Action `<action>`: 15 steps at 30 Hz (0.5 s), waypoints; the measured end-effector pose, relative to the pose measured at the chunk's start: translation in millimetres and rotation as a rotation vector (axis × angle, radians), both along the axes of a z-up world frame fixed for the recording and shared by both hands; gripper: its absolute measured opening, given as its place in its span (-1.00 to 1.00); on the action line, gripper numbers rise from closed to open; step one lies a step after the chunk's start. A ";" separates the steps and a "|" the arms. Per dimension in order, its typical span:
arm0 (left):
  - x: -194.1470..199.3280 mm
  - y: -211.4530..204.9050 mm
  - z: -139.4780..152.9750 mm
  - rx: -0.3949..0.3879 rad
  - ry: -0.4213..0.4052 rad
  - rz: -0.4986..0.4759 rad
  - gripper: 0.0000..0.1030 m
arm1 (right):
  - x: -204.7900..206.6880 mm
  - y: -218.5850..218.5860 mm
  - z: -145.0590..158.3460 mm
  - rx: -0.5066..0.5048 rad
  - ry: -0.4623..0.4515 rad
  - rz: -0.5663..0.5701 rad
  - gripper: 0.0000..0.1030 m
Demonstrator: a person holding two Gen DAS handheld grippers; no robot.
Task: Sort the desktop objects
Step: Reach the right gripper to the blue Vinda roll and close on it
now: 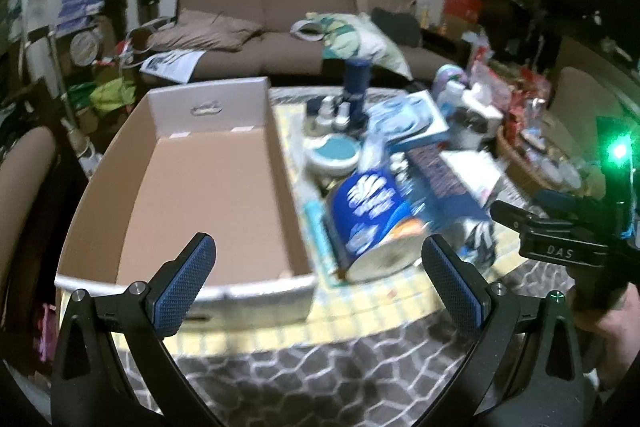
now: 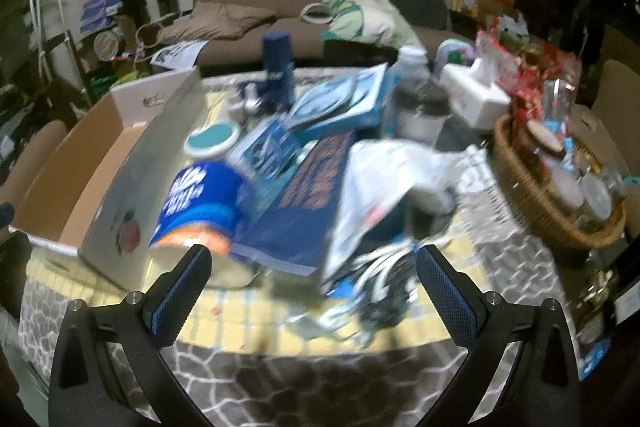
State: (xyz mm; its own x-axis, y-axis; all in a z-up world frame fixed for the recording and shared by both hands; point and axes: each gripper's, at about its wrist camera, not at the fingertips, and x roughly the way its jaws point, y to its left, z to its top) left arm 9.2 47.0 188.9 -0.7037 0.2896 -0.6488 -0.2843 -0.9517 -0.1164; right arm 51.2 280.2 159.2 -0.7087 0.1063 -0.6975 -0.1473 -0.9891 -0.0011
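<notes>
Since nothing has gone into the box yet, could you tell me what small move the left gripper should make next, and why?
Probably ease the left gripper forward around the blue canister. Both grippers are open and hold nothing, the cardboard box beside it holds nothing, and the canister lies on its side nearest the left fingers, at the front of the pile.

The patterned table [image 2: 248,375] holds an open cardboard box [image 1: 208,187] ahead-left of the left claw, a blue tipped can [image 1: 372,223] beside it, and a wicker basket [image 2: 532,195] far right.
</notes>
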 end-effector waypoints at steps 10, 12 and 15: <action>-53.2 51.5 -6.9 -0.034 -0.067 -0.051 1.00 | -27.9 65.3 36.8 -0.036 0.047 -0.047 1.00; -52.8 59.5 -17.2 -0.041 -0.092 -0.074 1.00 | -34.6 71.2 37.1 -0.084 0.051 -0.022 1.00; -35.3 60.8 -28.7 -0.011 -0.094 -0.087 1.00 | -53.3 77.0 41.4 -0.192 0.036 0.045 1.00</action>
State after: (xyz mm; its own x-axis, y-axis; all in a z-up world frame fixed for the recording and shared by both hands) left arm -26.1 107.7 160.2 -0.6125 0.3394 -0.7139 -0.3539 -0.9253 -0.1362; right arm -2.1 357.2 200.6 -0.7348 -0.0585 -0.6757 -0.0992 -0.9763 0.1924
